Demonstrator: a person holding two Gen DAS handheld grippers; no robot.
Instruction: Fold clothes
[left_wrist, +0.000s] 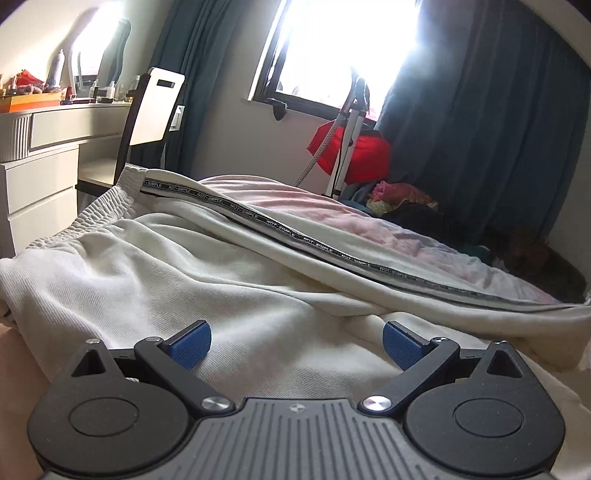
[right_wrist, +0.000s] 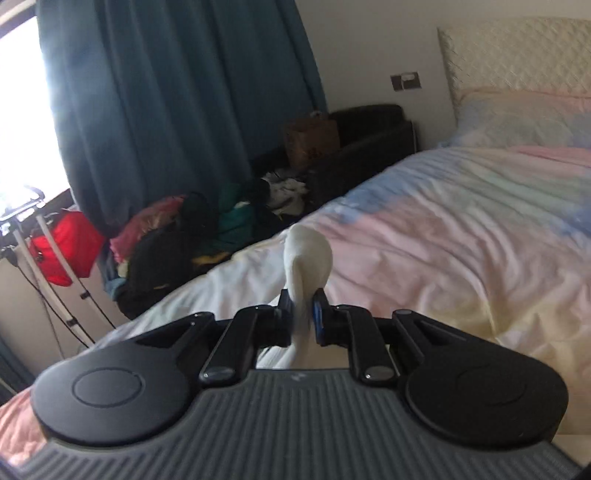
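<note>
Cream white sweatpants (left_wrist: 155, 280) lie spread on the bed, with an elastic waistband at the left and a black "NOT-SIMPLE" stripe (left_wrist: 280, 230) along one leg. My left gripper (left_wrist: 297, 343) is open, low over the cloth, with its blue pads (left_wrist: 190, 347) wide apart and empty. My right gripper (right_wrist: 302, 312) is shut on a bunched fold of the white sweatpants (right_wrist: 308, 258), which sticks up between the jaws above the bed.
The bed has a pink, blue and yellow cover (right_wrist: 461, 221) and a quilted headboard (right_wrist: 517, 55). A heap of clothes (right_wrist: 177, 236) lies on the floor by the teal curtain (right_wrist: 166, 92). A white dresser (left_wrist: 40, 155) and chair (left_wrist: 151, 110) stand left. A red bag (left_wrist: 351, 155) hangs by the window.
</note>
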